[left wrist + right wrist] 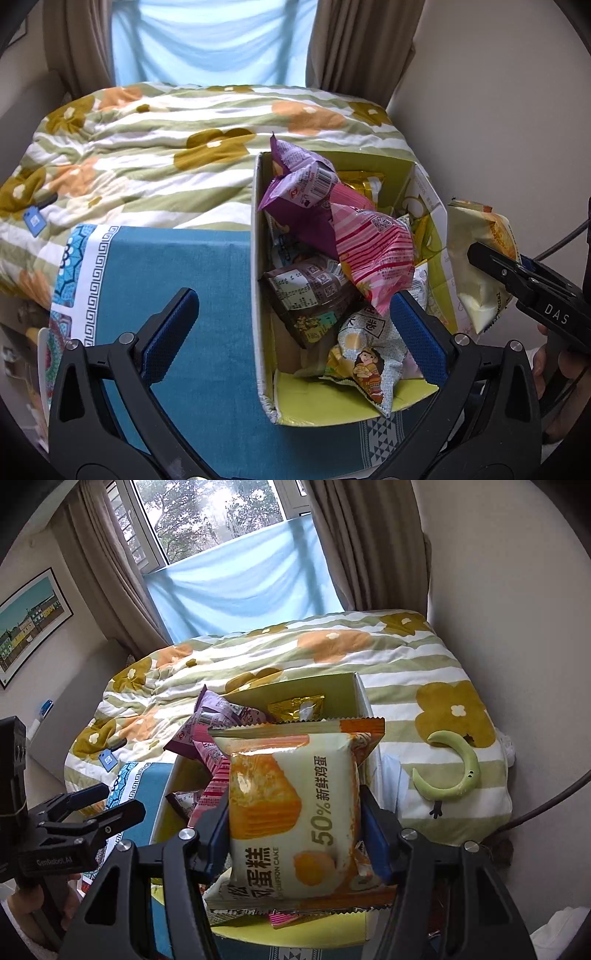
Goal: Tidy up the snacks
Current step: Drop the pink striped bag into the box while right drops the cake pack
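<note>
A cardboard box (257,258) with a yellow-green inside stands on a teal cloth and holds several snack packets: a purple one (295,192), a pink striped one (373,251), a brown one (310,291) and a gold one (364,184). My left gripper (295,306) hangs open above the box's left wall, nothing between its blue pads. It also shows in the right wrist view as the left gripper (110,805). My right gripper (293,805) is shut on a cream and orange chiffon cake packet (291,812), held above the box's right side (476,236).
The teal cloth (166,266) covers the surface left of the box. Behind lies a bed with a floral duvet (166,147), a green crescent toy (454,768) on it. A plain wall (498,110) stands close on the right. A hand (554,369) grips the right tool.
</note>
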A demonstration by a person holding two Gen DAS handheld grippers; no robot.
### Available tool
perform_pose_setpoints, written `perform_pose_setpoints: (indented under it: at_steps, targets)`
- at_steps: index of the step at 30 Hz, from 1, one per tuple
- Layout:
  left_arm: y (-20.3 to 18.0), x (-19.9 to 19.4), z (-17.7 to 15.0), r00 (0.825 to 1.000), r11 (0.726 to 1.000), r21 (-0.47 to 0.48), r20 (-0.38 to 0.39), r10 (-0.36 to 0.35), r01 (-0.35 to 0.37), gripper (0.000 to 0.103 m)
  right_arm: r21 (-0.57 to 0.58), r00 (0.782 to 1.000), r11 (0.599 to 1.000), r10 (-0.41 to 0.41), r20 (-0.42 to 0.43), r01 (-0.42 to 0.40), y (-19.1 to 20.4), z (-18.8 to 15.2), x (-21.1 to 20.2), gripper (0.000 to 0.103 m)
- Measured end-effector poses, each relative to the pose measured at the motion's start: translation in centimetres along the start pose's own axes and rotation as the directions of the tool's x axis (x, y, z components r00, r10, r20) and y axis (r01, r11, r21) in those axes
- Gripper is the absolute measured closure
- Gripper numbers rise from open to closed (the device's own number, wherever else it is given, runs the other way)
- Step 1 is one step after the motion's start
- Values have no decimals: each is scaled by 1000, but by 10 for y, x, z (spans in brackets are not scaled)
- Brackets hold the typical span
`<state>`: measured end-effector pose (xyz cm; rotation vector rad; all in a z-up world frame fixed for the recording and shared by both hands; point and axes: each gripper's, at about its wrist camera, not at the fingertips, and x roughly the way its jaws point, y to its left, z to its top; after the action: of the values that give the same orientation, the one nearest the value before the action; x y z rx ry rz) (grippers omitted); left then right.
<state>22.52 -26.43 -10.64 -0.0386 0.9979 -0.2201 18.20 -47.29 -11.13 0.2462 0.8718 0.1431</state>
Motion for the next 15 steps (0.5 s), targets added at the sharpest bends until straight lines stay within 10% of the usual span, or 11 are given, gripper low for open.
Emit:
perform_pose_setpoints:
  at_steps: [5,9,15]
  targets:
    - [6,2,-15,999,999,-17,-29,43,-43,1,-9,1000,1000,2,-29,-2,1,-2,16,40]
    - [14,-2,-35,998,998,-28,-40,54,-55,1,-1,999,1000,-29,24,30,3,-19,4,5]
    - [27,-22,-52,998,999,-13,-19,52,-52,1,29,998,997,-66,-2,66,4,-48,-6,5]
